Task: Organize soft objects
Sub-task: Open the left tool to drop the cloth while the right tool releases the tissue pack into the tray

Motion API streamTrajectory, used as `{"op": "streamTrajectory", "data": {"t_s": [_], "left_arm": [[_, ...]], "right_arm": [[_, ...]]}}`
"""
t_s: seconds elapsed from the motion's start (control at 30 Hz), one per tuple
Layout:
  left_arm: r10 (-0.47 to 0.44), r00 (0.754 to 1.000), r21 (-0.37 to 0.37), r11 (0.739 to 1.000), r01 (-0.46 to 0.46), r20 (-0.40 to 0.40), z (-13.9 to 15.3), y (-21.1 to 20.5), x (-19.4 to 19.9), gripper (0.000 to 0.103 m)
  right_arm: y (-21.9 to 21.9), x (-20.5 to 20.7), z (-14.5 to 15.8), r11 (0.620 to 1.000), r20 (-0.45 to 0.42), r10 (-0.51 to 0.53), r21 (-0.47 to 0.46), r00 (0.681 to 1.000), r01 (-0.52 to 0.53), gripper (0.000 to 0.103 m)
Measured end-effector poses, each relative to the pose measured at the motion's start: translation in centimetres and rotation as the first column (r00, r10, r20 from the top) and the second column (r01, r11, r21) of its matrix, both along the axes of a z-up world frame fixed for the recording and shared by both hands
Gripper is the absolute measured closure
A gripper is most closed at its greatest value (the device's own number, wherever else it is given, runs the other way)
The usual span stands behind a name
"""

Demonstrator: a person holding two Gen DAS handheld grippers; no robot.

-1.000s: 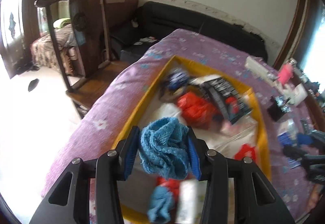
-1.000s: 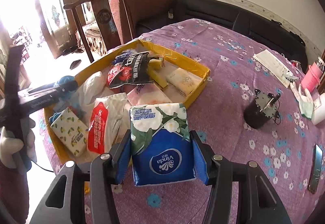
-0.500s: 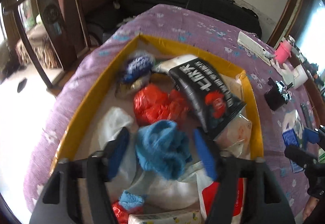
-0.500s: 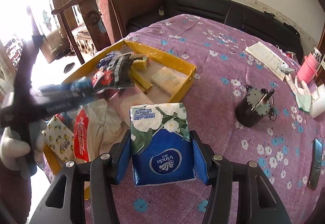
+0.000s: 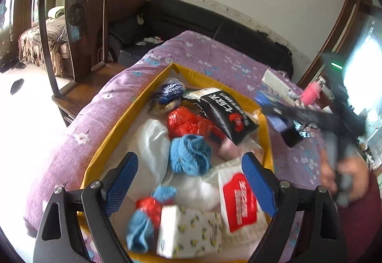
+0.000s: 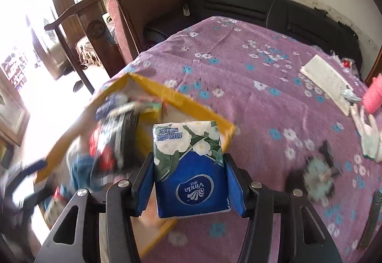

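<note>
Blue cloth (image 5: 190, 157) now loose beneath opening left gripper (image 5: 191, 179); right gripper (image 6: 189, 187) around "Vinda" tissue pack (image 6: 189, 167).

We see the box (image 5: 267, 134) sitting on the worktop (image 5: 210, 65) near its edge; in it, the towel (image 5: 189, 155) lies between a snack bag (image 5: 229, 115) behind and a tissue pack (image 5: 188, 234) in front.

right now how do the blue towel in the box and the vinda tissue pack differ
The blue towel lies loose in the yellow box, clear of the opening left gripper; the Vinda tissue pack is clamped in the right gripper. The towel is crumpled plain cloth; the pack is a flat-sided printed block. Both are blue.
</note>
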State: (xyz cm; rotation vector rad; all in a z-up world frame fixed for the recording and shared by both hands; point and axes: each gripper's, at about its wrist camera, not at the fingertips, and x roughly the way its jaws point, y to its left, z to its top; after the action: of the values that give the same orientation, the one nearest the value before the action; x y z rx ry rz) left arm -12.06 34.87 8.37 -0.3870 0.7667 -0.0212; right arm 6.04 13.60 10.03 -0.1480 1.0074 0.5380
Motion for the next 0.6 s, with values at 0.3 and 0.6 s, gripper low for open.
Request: {"op": "streamTrajectory", "data": {"t_s": [0.3, 0.6], "left_arm": [[0.001, 0.999, -0.019, 1.000, -0.001, 0.046, -0.5, 1.8, -1.5, 0.013], [0.015, 0.999, -0.031, 0.999, -0.014, 0.037, -1.5, 3.3, -1.4, 0.013]], "right_arm": [[4.9, 4.4, -3.3, 0.999, -0.101, 0.024, -0.044, 0.995, -0.029, 0.044], [5.4, 4.6, -2.5, 1.000, -0.061, -0.008, 0.016, 0.998, 0.009, 0.025]]}}
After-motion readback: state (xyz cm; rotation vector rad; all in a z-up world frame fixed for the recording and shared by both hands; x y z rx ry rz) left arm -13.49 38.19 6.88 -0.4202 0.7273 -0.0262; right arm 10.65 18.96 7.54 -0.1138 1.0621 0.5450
